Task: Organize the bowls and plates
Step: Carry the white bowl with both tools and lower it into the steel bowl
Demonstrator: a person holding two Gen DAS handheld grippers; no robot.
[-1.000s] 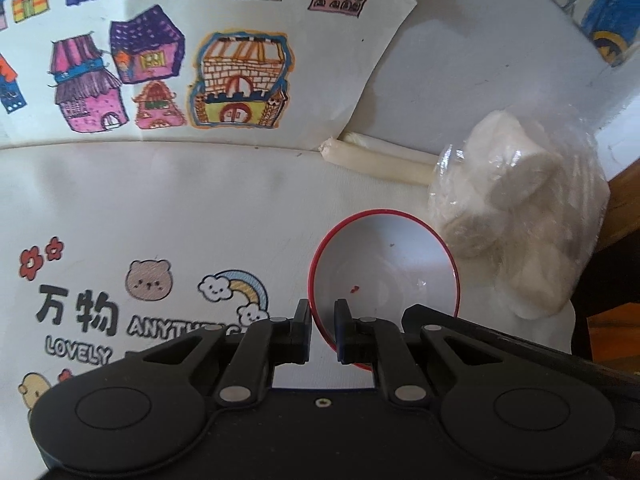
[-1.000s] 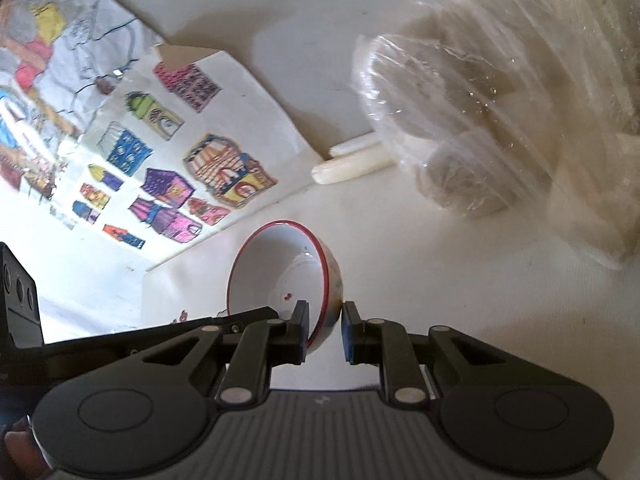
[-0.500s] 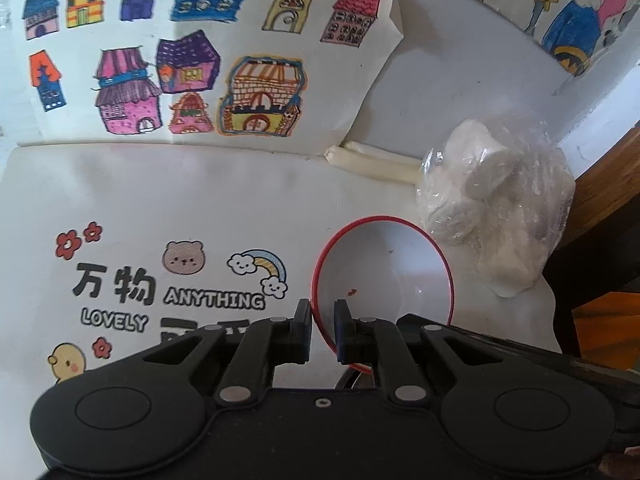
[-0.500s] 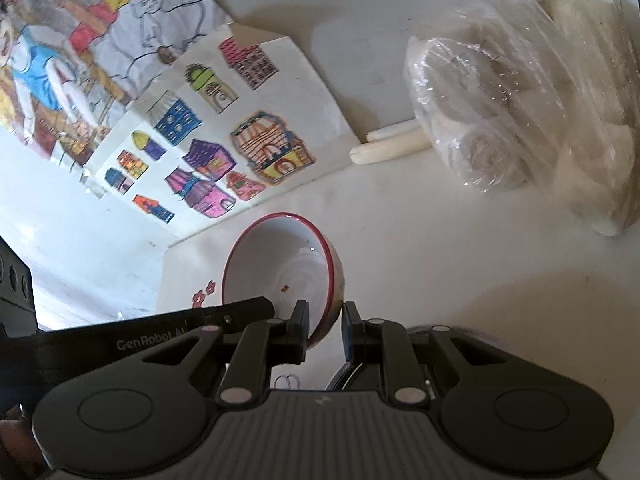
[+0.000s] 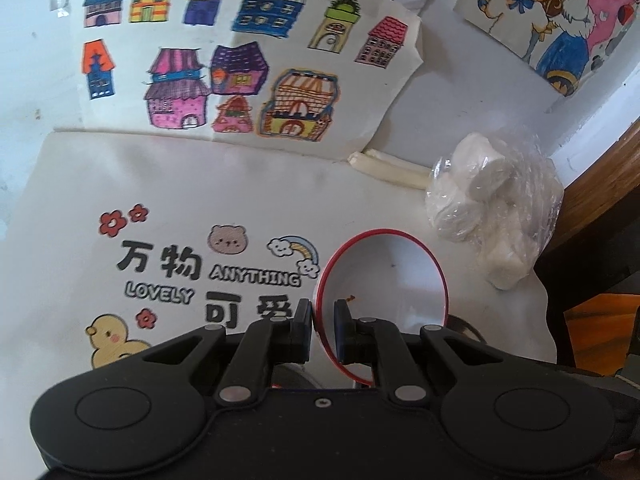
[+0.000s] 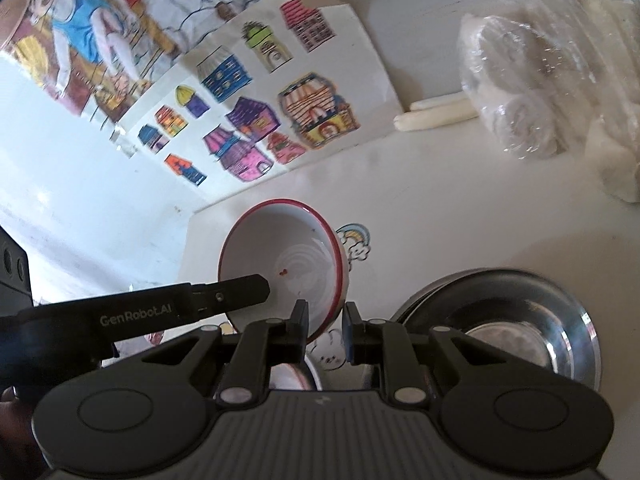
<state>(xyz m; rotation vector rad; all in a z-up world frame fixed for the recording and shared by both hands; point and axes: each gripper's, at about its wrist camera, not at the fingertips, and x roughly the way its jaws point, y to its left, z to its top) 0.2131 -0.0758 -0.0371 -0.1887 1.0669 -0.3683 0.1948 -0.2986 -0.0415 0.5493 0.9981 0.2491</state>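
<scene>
Both grippers carrying the bowl [image 5: 384, 280] over the table
Left gripper [image 5: 323, 332] and right gripper [image 6: 326, 330] are pinching opposite rim edges; keeping them level and synced, probably heading to the steel bowls [image 6: 508, 320].

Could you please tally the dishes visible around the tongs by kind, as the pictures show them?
Red-rimmed white bowls: 1, the held bowl.
Steel dishes: at least 1, the top steel dish; an edge beneath it suggests a stack, its count hidden.
Partly hidden white dish behind the right tongs: 1, kind unclear.
Total: 3 dishes that can be counted.
</scene>
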